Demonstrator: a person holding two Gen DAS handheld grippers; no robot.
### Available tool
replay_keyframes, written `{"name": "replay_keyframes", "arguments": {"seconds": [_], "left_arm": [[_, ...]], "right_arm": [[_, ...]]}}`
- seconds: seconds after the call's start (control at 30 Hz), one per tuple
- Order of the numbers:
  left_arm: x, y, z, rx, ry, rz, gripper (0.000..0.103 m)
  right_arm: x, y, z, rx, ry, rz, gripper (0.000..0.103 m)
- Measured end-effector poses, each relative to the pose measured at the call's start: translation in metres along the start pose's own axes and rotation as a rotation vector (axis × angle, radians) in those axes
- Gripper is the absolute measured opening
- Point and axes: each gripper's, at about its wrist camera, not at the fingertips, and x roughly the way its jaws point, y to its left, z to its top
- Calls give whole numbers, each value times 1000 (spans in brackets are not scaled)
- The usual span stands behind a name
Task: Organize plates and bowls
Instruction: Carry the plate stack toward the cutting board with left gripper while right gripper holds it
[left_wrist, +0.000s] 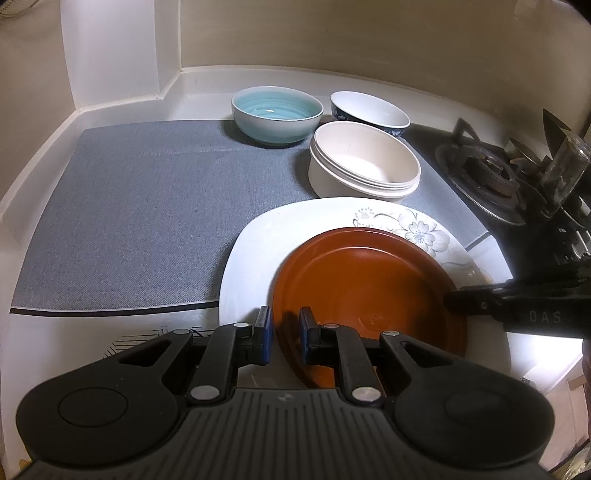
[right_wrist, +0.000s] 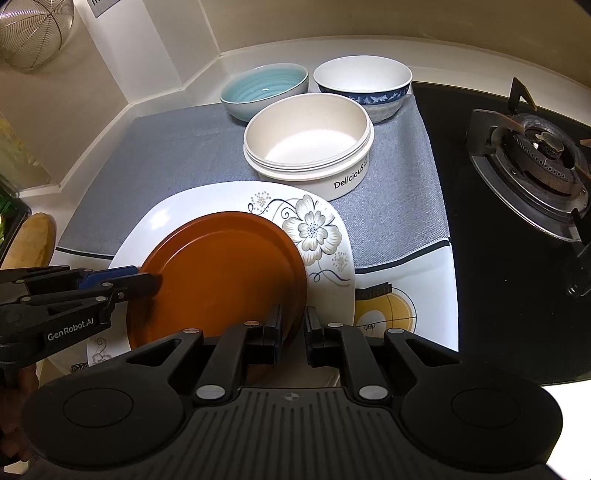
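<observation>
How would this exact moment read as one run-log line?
left gripper: shut on brown plate | right gripper: shut on brown plate | under it: white floral plate

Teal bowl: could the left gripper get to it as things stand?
Probably not right away. The left gripper is shut on the brown plate, which the right gripper also grips. Once it lets go, the grey mat up to the teal bowl looks free of obstacles.
</observation>
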Motion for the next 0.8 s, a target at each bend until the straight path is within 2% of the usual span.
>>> {"name": "replay_keyframes", "arguments": {"seconds": [0.13, 0.27, 0.5, 0.63, 0.8], "left_arm": [[-1, 1, -1, -7, 4, -2, 17], [-9, 6, 3, -67, 0, -6, 17], [-35, 26, 7, -142, -53, 23, 18], [-39, 42, -1, -234, -31, 37, 18], [-36, 56, -11, -340, -3, 25, 19]], "right_arm": [[-1, -2, 0, 4, -1, 6, 15], [-3, -5, 1, 10, -12, 16, 15], [-23, -3, 1, -13, -100, 25, 15], [-34, -9, 2, -5, -162, 18, 15], [-26, -28, 1, 73, -143, -7, 19]]}}
